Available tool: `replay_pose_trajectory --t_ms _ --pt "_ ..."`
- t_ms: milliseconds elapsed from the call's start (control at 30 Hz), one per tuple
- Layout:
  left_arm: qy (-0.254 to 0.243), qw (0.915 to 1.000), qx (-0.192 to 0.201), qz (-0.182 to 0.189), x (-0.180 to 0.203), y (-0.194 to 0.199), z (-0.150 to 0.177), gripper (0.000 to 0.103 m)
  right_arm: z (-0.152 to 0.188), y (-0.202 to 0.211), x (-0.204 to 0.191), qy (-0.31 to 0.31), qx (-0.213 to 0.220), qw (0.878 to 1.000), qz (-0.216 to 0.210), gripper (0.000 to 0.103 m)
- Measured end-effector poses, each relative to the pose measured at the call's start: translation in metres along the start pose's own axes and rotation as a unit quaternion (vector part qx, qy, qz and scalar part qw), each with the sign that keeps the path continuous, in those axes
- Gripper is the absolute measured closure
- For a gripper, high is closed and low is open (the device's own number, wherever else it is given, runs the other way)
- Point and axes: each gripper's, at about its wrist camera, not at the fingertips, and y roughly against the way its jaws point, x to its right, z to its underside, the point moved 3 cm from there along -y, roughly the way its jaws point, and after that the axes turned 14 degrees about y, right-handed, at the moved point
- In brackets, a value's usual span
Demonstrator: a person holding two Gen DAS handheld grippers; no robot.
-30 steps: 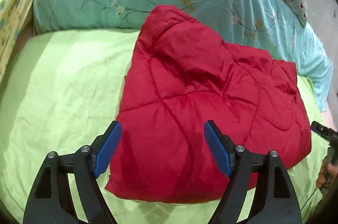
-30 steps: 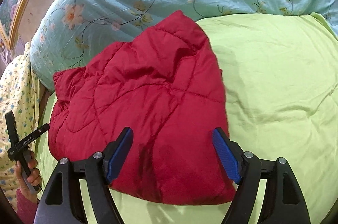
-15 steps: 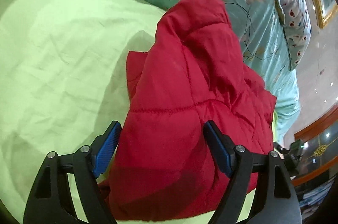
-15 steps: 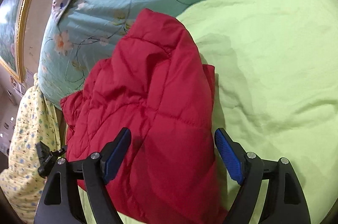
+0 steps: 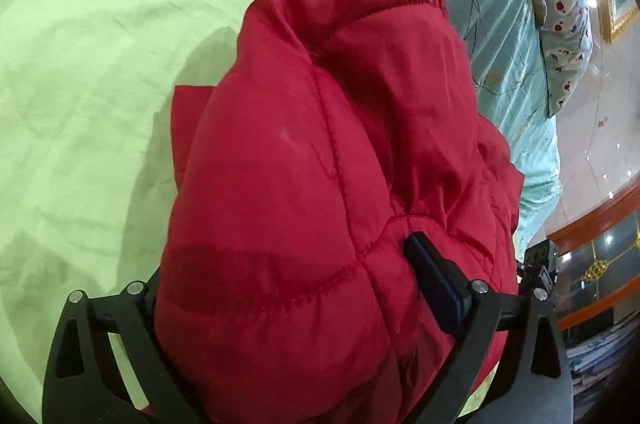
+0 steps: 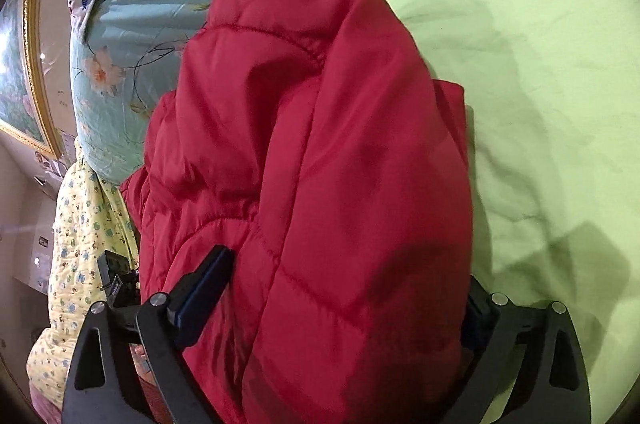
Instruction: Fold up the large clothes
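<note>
Largely hidden by one red quilted jacket (image 5: 320, 184) are two fingers: the left gripper (image 5: 280, 288) shows a single blue pad (image 5: 434, 284), the other buried under fabric. The same is seen on the right gripper (image 6: 344, 304), one pad (image 6: 204, 292) exposed. Both are spread around the bunched jacket, which rests on the green sheet (image 5: 80, 84) against a teal floral quilt (image 6: 132, 24); whether it is squeezed cannot be told.

Red jacket (image 5: 320, 184), lime-green sheet (image 5: 80, 84)
</note>
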Motion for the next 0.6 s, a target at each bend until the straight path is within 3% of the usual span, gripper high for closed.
replay_pose_trajectory --t_ms 67,133,200,300,433,600 --pt "-0.014 0.9999 0.007 -0.002 0.004 0.003 0.002 0.015 0.000 -0.002 -0.003 0.009 -0.002 1.000 0.008 0.010" --pt "-0.024 0.9996 0.016 -0.002 0.007 0.009 0.006 0.027 0.000 -0.002 -0.006 0.015 -0.003 1.000 0.009 0.021" --pt "-0.032 0.9991 0.028 -0.003 0.013 0.017 0.011 0.035 0.000 0.001 -0.010 0.017 -0.001 1.000 0.002 0.035" --pt "-0.050 0.9978 0.042 -0.008 0.024 0.029 0.018 0.045 0.002 0.010 -0.016 0.014 0.006 1.000 -0.005 0.048" --pt "-0.065 0.9966 0.051 0.005 0.030 0.054 0.030 0.051 0.010 0.026 -0.030 0.024 0.007 1.000 -0.003 0.054" --pt "-0.072 0.9960 0.048 0.022 0.029 0.087 0.052 0.052 0.034 0.046 -0.046 0.033 -0.004 0.999 -0.008 0.056"
